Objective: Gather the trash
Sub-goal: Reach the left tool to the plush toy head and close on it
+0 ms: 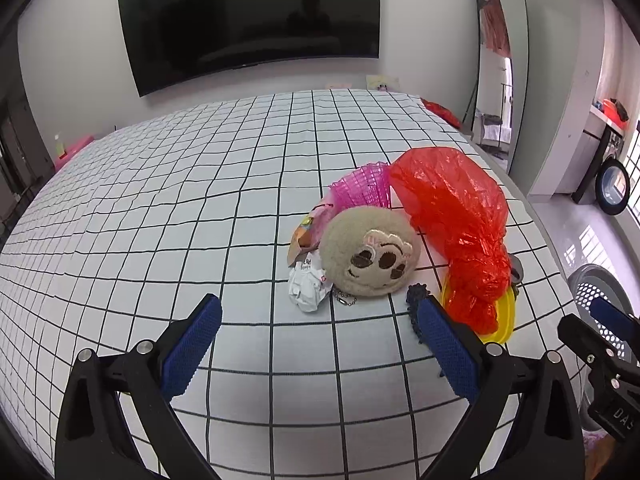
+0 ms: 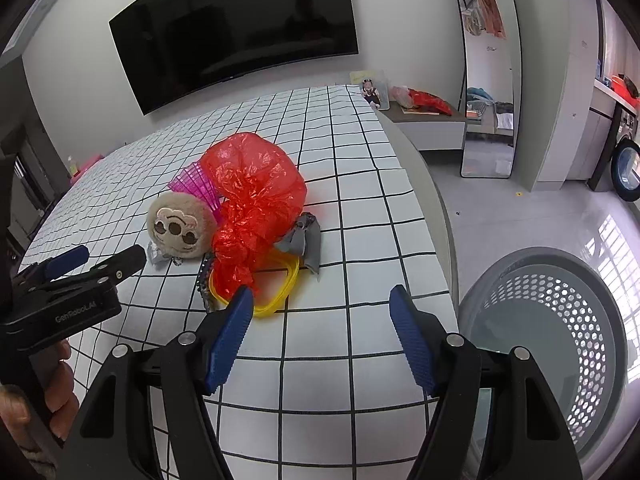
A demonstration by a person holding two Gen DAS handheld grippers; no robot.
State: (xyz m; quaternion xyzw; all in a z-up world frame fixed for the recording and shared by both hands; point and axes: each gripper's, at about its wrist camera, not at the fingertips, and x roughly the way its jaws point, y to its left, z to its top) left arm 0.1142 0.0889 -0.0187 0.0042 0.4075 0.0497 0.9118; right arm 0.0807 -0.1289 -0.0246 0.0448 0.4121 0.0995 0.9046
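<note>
Both the left gripper (image 1: 320, 332) and right gripper (image 2: 322, 320) gape wide, grasping nothing.

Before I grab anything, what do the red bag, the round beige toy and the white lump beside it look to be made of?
Red bag: thin glossy plastic film, translucent, crinkled, knotted.
Beige toy: plush fabric, matte and fuzzy, with a stitched face and a metal ball chain.
White lump: probably crumpled paper or a wrapper; sharp creases and printed marks show, finish unclear.

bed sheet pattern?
White bed sheet with a black grid of thin lines; clearest in the left wrist view.
</note>
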